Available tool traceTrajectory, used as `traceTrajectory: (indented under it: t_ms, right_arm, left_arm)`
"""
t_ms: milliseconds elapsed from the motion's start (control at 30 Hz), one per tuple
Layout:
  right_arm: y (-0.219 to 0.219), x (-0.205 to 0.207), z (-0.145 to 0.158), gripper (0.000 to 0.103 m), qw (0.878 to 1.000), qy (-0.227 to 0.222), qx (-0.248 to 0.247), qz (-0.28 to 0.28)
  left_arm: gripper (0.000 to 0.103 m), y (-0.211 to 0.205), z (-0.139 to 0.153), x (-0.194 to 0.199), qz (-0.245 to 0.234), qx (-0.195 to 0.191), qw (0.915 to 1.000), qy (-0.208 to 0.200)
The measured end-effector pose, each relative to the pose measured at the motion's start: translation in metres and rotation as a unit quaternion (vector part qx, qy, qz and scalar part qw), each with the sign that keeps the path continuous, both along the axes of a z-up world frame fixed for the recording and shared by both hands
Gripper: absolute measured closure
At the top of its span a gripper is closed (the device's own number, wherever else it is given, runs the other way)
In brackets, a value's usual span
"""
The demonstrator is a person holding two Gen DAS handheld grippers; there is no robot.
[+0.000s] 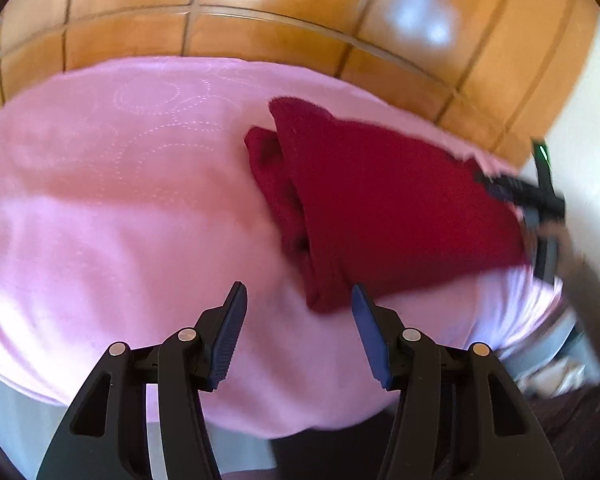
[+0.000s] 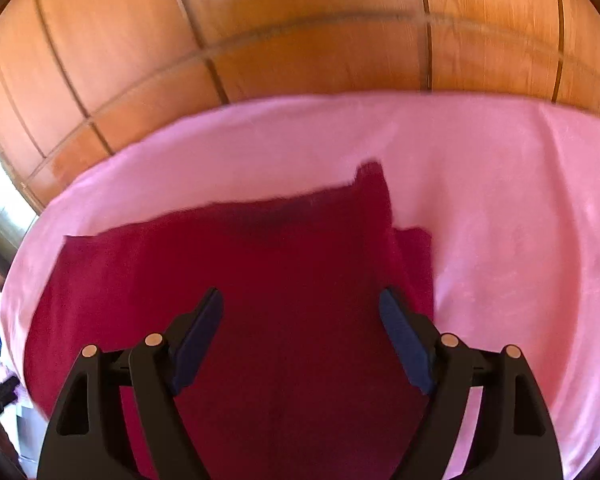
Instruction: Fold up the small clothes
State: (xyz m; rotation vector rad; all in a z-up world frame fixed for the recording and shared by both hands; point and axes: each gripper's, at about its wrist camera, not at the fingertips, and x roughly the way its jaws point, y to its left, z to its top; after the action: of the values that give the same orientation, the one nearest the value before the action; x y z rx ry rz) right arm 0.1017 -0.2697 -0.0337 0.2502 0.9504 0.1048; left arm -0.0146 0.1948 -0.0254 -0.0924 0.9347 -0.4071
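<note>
Folded garment lies on the sheet-covered surface, toward its right side in the left wrist view, wooden panelling behind; left hand-held gripper near its front corner, right hand-held gripper directly above it

I see my left gripper open and empty over the pink sheet, just beside the folded red cloth.

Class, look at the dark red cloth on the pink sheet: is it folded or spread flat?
Folded. The red cloth lies doubled on the pink sheet, and a second layer shows under its top edge in both views.
</note>
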Motion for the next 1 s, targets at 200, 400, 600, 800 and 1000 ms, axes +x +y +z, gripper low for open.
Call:
traceTrajectory:
  t_ms: [200, 400, 600, 800, 1000]
  right_arm:
    - [0.0, 0.002, -0.012, 0.017, 1.0, -0.012, -0.011, 0.007]
    - [0.001, 0.003, -0.014, 0.016, 0.999, -0.017, -0.018, 0.022]
    - [-0.002, 0.003, -0.018, 0.014, 0.999, -0.029, -0.014, 0.03]
    - [-0.001, 0.0, -0.018, 0.014, 0.999, -0.039, -0.016, 0.027]
    - [0.001, -0.005, -0.017, 0.014, 0.998, -0.048, -0.02, 0.019]
  left_arm:
    - [0.05, -0.021, -0.015, 0.009, -0.058, 0.024, 0.998, -0.002]
    - [0.091, -0.034, -0.024, 0.01, -0.14, 0.079, 0.9869, -0.014]
    - [0.103, -0.019, -0.042, 0.007, -0.149, 0.123, 0.9811, 0.008]
    - [0.081, 0.015, -0.021, 0.017, -0.047, 0.039, 0.9979, 0.02]
    - [0.039, 0.035, 0.011, 0.057, 0.06, -0.051, 0.9969, -0.002]
